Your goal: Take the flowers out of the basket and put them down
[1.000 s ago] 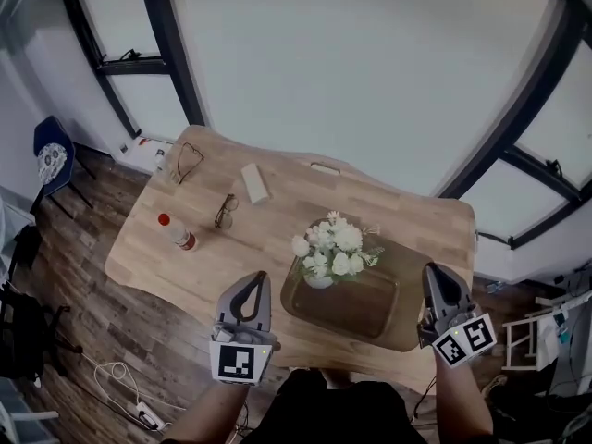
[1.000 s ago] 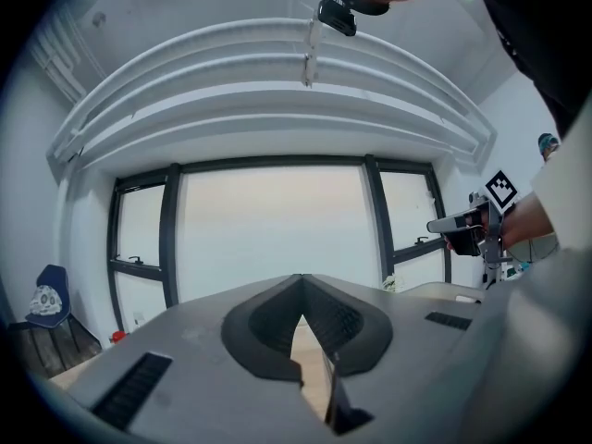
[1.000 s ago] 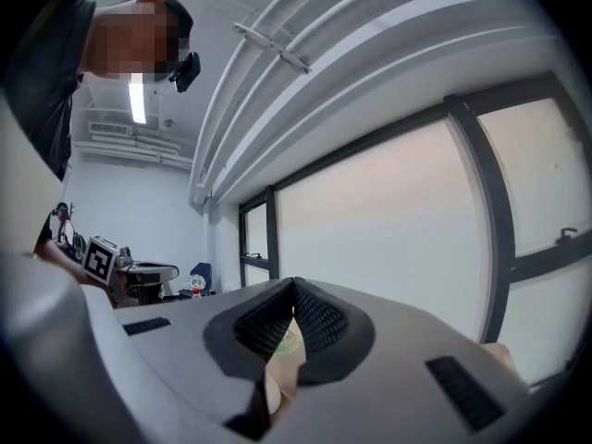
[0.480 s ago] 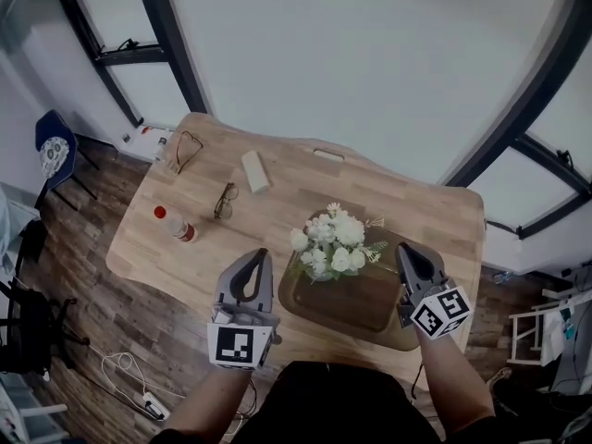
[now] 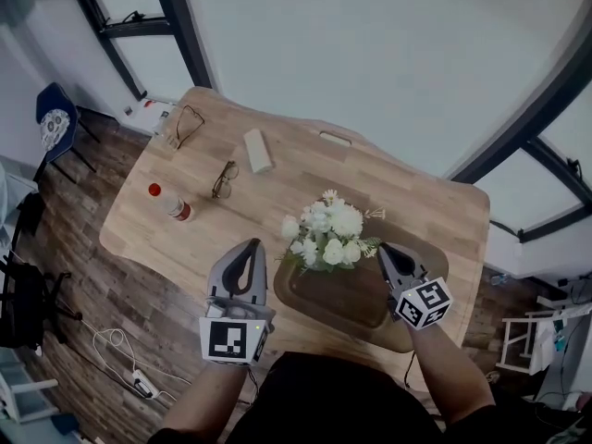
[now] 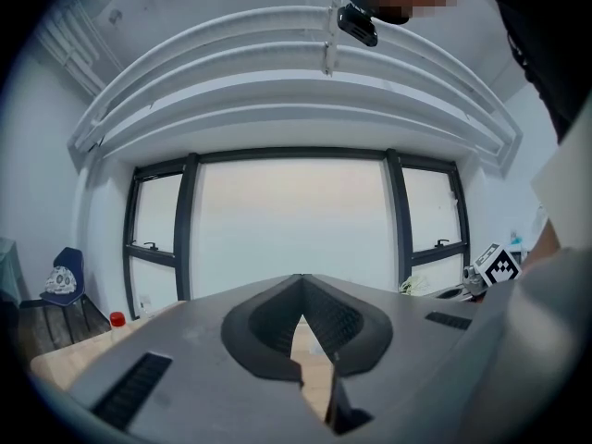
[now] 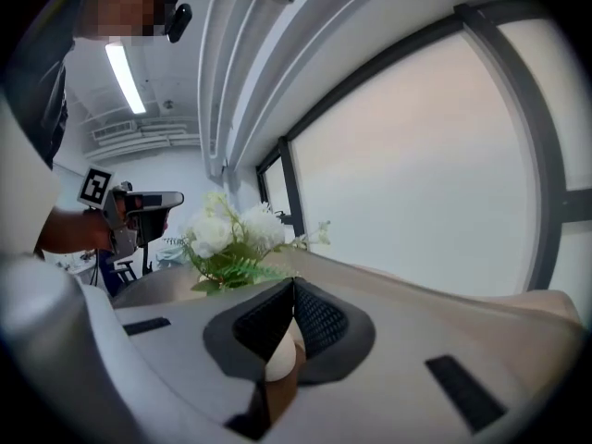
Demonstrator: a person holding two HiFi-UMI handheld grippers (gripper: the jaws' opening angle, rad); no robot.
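Flowers (image 5: pixel 328 234): white, upright in basket (image 5: pixel 353 302) on table (image 5: pixel 287 185). Left gripper (image 5: pixel 251 245): jaws closed, empty, beside basket. Right gripper (image 5: pixel 383 249): jaws closed, empty, near flowers.

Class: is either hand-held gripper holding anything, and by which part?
Nothing is held. The left hand-held gripper and the right hand-held gripper both have jaws shut and empty; the flowers sit ungripped in the basket.
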